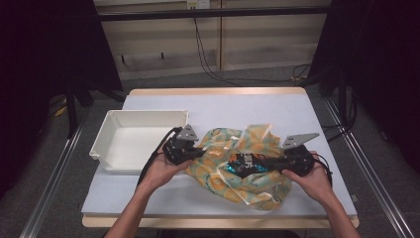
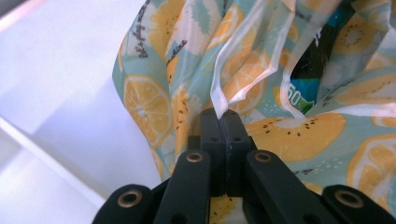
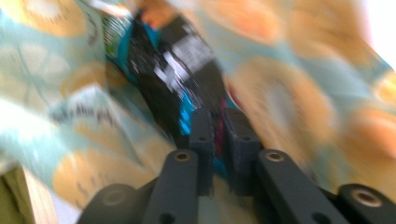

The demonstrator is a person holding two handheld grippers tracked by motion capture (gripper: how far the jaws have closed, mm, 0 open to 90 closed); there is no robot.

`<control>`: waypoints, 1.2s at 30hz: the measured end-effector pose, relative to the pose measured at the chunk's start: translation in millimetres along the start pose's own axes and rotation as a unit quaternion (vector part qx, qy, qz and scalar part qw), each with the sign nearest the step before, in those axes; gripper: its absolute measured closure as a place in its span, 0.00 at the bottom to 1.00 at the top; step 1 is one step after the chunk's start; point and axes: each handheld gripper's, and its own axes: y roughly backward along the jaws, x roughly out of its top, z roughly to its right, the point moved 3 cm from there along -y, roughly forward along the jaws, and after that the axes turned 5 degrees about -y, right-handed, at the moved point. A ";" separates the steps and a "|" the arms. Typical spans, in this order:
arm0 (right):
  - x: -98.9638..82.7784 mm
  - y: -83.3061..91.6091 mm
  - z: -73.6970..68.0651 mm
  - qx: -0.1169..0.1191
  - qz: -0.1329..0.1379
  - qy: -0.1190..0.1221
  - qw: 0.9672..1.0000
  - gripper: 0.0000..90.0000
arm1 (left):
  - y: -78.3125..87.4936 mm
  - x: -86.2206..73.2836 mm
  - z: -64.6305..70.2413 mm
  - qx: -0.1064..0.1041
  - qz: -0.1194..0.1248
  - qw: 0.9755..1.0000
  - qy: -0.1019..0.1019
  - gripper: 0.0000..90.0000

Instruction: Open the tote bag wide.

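Two grippers low over the table, forearms converging. My left gripper (image 2: 225, 116) is clamped on the clear rim of the teal plastic bag with orange citrus print (image 1: 247, 171), beside the white plastic bin (image 1: 106, 131). My right gripper (image 3: 220, 123) pinches the black-and-blue snack packet (image 3: 175, 70) inside the bag's mouth.

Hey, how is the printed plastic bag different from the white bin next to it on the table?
The plastic bag is soft, crumpled and printed with orange citrus slices on teal; the white bin is rigid, plain and rectangular. The bag has a dark snack packet at its mouth, while the bin looks empty. The left gripper is shut on the bag's edge and the right gripper on the packet; neither touches the bin. Both rest on the table.
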 end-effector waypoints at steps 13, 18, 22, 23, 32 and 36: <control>-45.4 15.6 30.0 -0.049 -0.039 -0.039 0.997 1.00 | -8.9 -13.3 5.2 -0.005 -0.016 1.000 0.003 1.00; -66.0 10.0 34.0 -0.054 -0.055 -0.049 0.996 1.00 | -10.9 -19.4 5.5 -0.014 -0.026 1.000 -0.002 1.00; -65.8 13.0 30.8 -0.048 -0.041 -0.049 0.997 0.99 | -10.5 -22.6 8.7 -0.017 -0.008 1.000 0.012 0.94; -65.8 13.0 30.8 -0.048 -0.041 -0.049 0.997 0.99 | -10.5 -22.6 8.7 -0.017 -0.008 1.000 0.012 0.92; -46.1 43.5 7.6 -0.015 0.026 -0.032 0.999 0.74 | 10.6 -22.5 17.5 -0.026 0.038 0.999 0.014 0.70; -38.6 54.1 -3.5 -0.004 0.044 -0.020 0.999 0.66 | 23.7 -21.9 26.0 -0.032 0.062 0.998 0.006 0.66</control>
